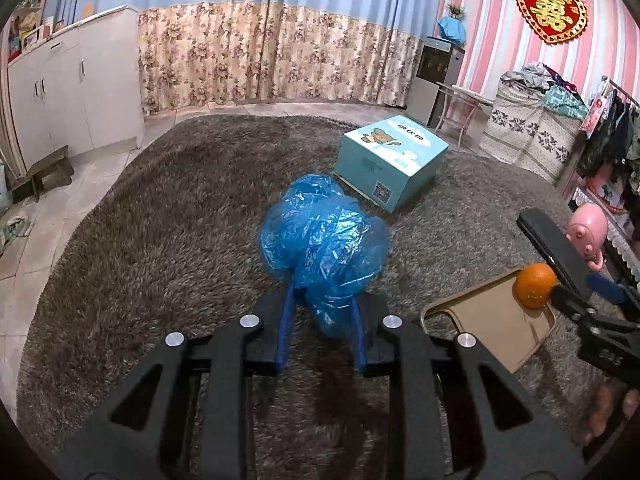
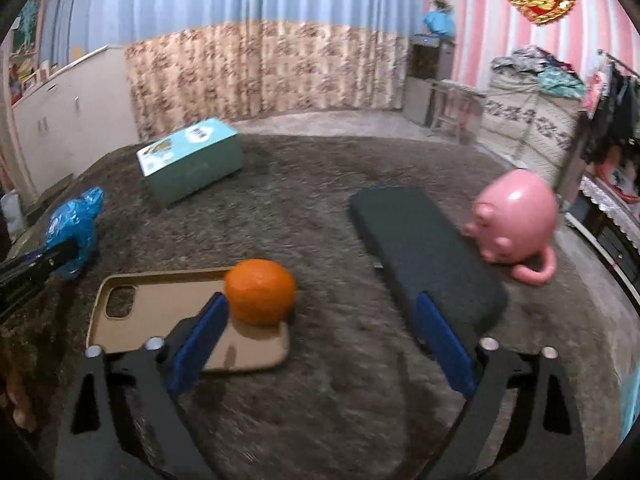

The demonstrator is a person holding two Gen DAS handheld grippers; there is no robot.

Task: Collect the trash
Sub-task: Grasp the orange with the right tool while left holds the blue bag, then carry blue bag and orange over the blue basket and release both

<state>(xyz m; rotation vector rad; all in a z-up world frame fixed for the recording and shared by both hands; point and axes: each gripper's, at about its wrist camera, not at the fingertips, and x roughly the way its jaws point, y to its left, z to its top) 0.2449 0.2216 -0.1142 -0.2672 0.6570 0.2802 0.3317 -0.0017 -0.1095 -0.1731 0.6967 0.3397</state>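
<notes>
A crumpled blue plastic bag is pinched between the blue pads of my left gripper, held just above the brown shag carpet. From the right wrist, the same bag shows at the far left. My right gripper stands open over the carpet with nothing between its fingers. Its left finger is close beside an orange that rests on a tan phone case. Its right finger lies over the near end of a flat black slab.
A teal carton with a bear picture lies on the carpet beyond the bag. A pink pig-shaped mug sits right of the slab. White cabinets line the left wall. A water dispenser and clothes racks stand at the right.
</notes>
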